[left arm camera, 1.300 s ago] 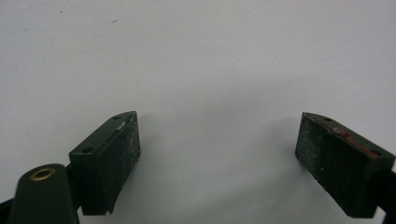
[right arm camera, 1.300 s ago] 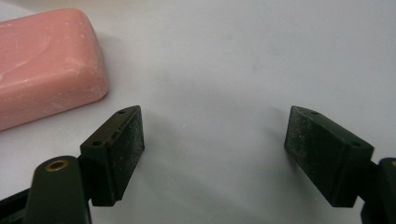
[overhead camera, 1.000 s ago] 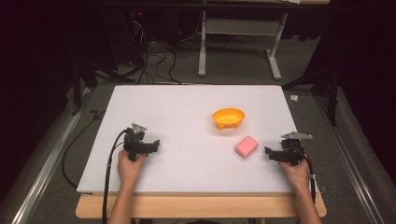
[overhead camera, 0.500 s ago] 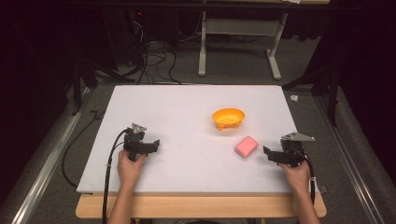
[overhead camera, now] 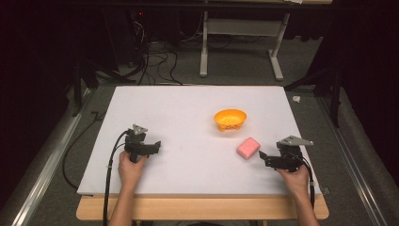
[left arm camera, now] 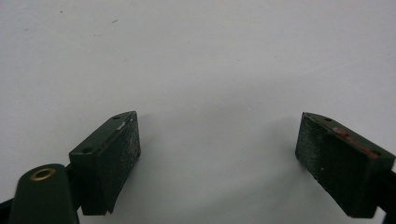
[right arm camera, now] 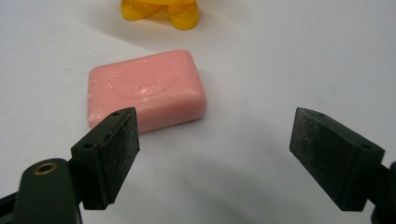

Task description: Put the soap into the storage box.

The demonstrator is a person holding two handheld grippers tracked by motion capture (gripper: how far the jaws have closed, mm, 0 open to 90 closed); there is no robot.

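A pink bar of soap (overhead camera: 248, 148) (right arm camera: 145, 90) lies flat on the white table (overhead camera: 188, 117), just in front of a small orange footed dish (overhead camera: 230, 119) (right arm camera: 161, 10). My right gripper (overhead camera: 264, 157) (right arm camera: 215, 149) is open, close to the soap's right side and pointing at it; its left jaw overlaps the soap's near corner in the right gripper view, and the soap lies ahead of the jaws, not between them. My left gripper (overhead camera: 157, 146) (left arm camera: 219, 154) rests open over bare table at the left, with nothing between its jaws.
A wooden strip (overhead camera: 202, 208) edges the table's near side. Beyond the far edge are a desk frame (overhead camera: 240, 42) and cables (overhead camera: 155, 61) on the floor. A metal rail (overhead camera: 42, 165) runs along the left.
My right gripper has crept a little left toward the soap. The left gripper, the soap and the dish have stayed put.
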